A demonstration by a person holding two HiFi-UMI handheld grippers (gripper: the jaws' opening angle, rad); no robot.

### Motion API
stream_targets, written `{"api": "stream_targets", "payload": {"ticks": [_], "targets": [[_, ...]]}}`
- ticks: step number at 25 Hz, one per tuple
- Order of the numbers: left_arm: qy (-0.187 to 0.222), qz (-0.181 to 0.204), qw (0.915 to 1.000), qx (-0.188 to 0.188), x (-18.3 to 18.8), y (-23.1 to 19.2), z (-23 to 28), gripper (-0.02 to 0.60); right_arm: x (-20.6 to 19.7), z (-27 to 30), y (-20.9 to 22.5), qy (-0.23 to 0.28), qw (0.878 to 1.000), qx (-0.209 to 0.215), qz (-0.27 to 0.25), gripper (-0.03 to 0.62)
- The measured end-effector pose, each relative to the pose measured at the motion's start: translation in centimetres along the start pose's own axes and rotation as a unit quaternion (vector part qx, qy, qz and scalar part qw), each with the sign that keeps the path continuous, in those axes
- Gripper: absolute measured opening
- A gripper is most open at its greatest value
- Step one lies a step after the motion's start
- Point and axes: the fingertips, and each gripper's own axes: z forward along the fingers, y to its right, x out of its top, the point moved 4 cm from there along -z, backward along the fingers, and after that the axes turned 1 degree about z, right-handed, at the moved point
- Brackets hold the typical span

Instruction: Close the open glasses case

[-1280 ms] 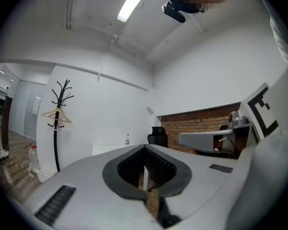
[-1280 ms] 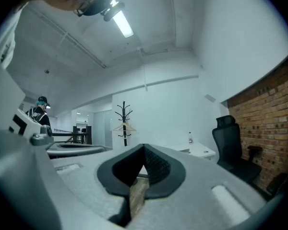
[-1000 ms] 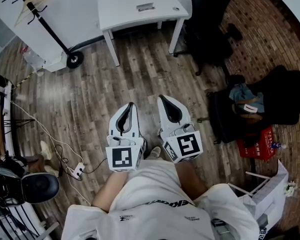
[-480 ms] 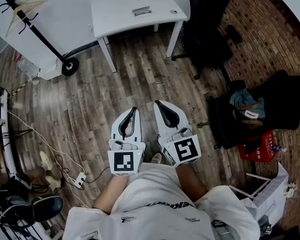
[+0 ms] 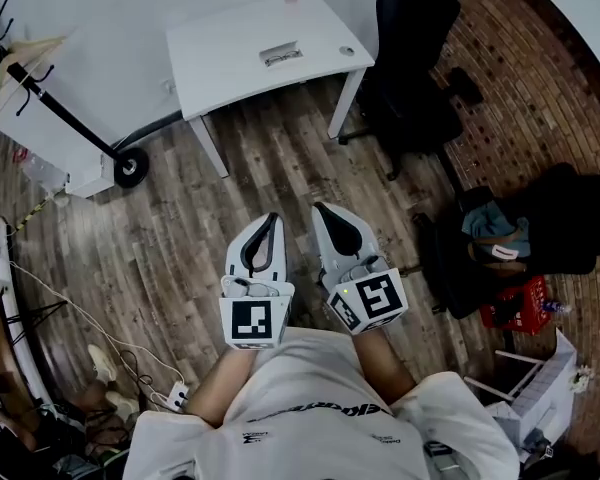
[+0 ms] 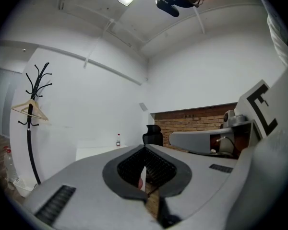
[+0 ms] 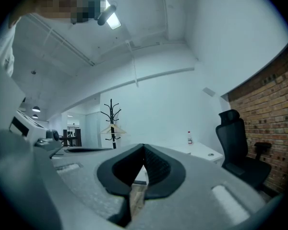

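While the left gripper (image 5: 271, 220) and right gripper (image 5: 321, 211) hang pressed together and empty by the body, we're at the approach: the case (image 5: 280, 54), probably that small thing on the far table (image 5: 220, 63), needs reaching first.

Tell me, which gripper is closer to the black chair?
Right. In the head view the black chair stands up and right of the right gripper; the left gripper is on that gripper's far side, farther from the chair.
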Motion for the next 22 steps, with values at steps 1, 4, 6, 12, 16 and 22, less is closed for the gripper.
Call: {"api": "stream_targets", "payload": {"ticks": [1,4,6,12,16,22], "targets": [[0.001,-0.001,1.0000,-0.005,0.2,-1.0,0.9,-0.003,0.2,1.4,0.0,0.000,1.000,-0.004,-0.003,0.002],[0.003,-0.001,0.9999,-0.015,0.4,-4.1,3.4,-0.003,0.4,5.3,-0.1,-0.005,1.000,-0.010,0.000,0.002],[0.001,0.002,0.9998,-0.019,0.6,-5.8,4.7,-0.003,0.4,7.5,-0.1,-0.007,1.000,-0.015,0.002,0.002],[-0.012,-0.007,0.9996,-0.026,0.8,-9.7,7.5,-0.003,0.2,11.9,0.3,-0.009,0.999,-0.034,0.007,0.002],[-0.015,-0.007,0.9996,-0.022,0.1,-11.2,9.3,-0.003,0.1,13.8,1.2,-0.016,0.999,-0.036,0.008,0.002],[-0.022,-0.010,0.9996,-0.013,-0.8,-13.4,13.4,-0.003,-0.4,17.6,3.8,-0.013,0.999,-0.042,0.008,0.002]]}}
